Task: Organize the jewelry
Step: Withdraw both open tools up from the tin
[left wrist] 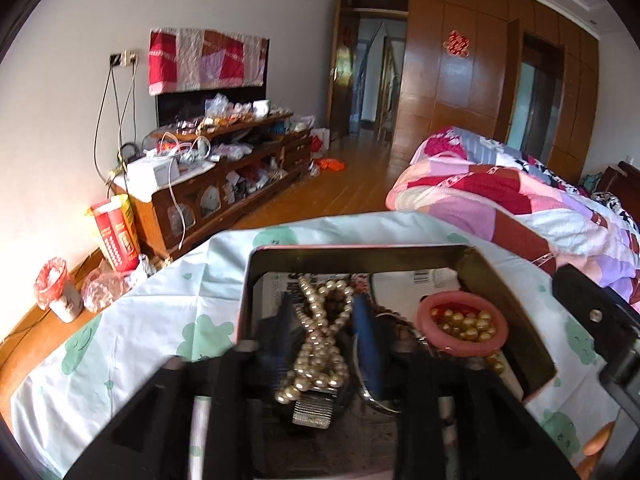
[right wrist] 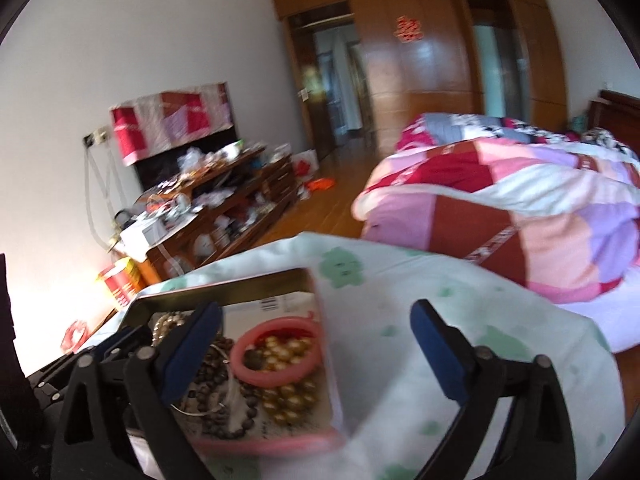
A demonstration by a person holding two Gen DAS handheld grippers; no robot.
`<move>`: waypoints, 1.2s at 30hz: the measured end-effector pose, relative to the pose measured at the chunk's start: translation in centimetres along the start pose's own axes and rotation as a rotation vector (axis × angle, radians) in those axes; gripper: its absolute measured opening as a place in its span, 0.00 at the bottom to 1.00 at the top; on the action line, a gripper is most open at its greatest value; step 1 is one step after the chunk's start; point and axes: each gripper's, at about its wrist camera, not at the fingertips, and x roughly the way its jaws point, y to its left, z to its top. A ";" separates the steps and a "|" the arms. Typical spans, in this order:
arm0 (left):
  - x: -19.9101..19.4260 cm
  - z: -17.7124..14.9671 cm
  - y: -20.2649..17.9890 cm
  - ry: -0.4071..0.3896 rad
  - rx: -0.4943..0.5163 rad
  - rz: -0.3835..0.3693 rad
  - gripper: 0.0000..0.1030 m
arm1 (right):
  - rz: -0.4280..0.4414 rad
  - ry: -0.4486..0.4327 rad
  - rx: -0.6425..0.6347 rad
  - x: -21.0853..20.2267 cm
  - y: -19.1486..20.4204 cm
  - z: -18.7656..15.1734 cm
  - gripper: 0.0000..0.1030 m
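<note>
A pink-rimmed metal tin [left wrist: 472,258] stood open on a white cloth [left wrist: 192,280] printed with green shapes, and served as the landmark for everything else. Inside the tin, a white pearl necklace [left wrist: 320,344] ran from the middle toward the near edge, lying on printed paper. The left hand-held gripper [left wrist: 320,344] was lowered into the near part of the tin with its two blue fingers [left wrist: 366,344] narrowed on either side of this strand; the pearls passed between them and were apparently clamped, though blur left the contact itself uncertain. A silver ribbed clasp piece [left wrist: 314,410] hung at the near end of the strand, at the gripper's base.

Toward the tin's right wall lay a pink bangle [left wrist: 462,326], with golden beads [left wrist: 466,326] heaped inside its ring. In the right wrist view, a string of dark brown beads [right wrist: 220,392] lay just left of the bangle [right wrist: 276,350], and further golden beads spread nearer the camera.

The right hand-held gripper [right wrist: 316,354] hovered with its jaws spread wide and nothing between them. Its left finger [right wrist: 192,348] stood over the tin's interior [right wrist: 224,284], its right finger [right wrist: 438,354] over the bare cloth beyond the tin's right wall. A patchwork quilt [right wrist: 520,208] lay beyond the cloth.
</note>
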 end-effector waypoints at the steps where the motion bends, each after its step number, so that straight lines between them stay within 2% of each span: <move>1: -0.7 -0.1 -0.3 -0.032 0.013 0.004 0.56 | -0.010 -0.013 0.006 -0.5 -0.4 -0.1 0.99; 2: -1.3 -0.2 -0.5 -0.068 0.028 0.012 0.63 | -0.022 -0.031 0.014 -1.2 -0.8 -0.2 1.00; 4: -2.4 -0.4 -0.9 -0.121 0.055 0.029 0.68 | -0.035 -0.054 0.027 -2.2 -1.3 -0.6 1.00; 6: -3.1 -0.6 -1.0 -0.138 0.063 0.037 0.71 | -0.052 -0.055 0.034 -2.6 -1.7 -0.8 1.00; 11: -4.0 -1.4 -0.5 -0.109 0.042 0.057 0.72 | -0.079 -0.015 0.057 -2.8 -2.5 -1.3 1.00; 15: -5.8 -2.2 -0.4 -0.137 0.036 0.115 0.72 | -0.056 0.004 0.117 -3.4 -3.3 -1.9 1.00; 17: -6.7 -2.9 -0.4 -0.149 0.036 0.142 0.73 | -0.046 -0.006 0.122 -4.0 -3.4 -2.3 1.00; 23: -8.7 -4.3 -0.7 -0.168 0.037 0.157 0.75 | -0.036 -0.018 0.089 -5.2 -2.8 -3.0 1.00; 28: -10.0 -4.9 -0.9 -0.190 0.038 0.154 0.75 | -0.045 -0.082 0.031 -7.0 -2.1 -3.5 1.00; 33: -12.1 -5.1 -0.7 -0.300 0.025 0.198 0.75 | -0.042 -0.121 0.003 -8.7 -2.1 -4.5 1.00; 36: -13.8 -5.4 0.0 -0.382 -0.023 0.228 0.75 | -0.023 -0.203 0.041 -10.3 -2.8 -4.5 1.00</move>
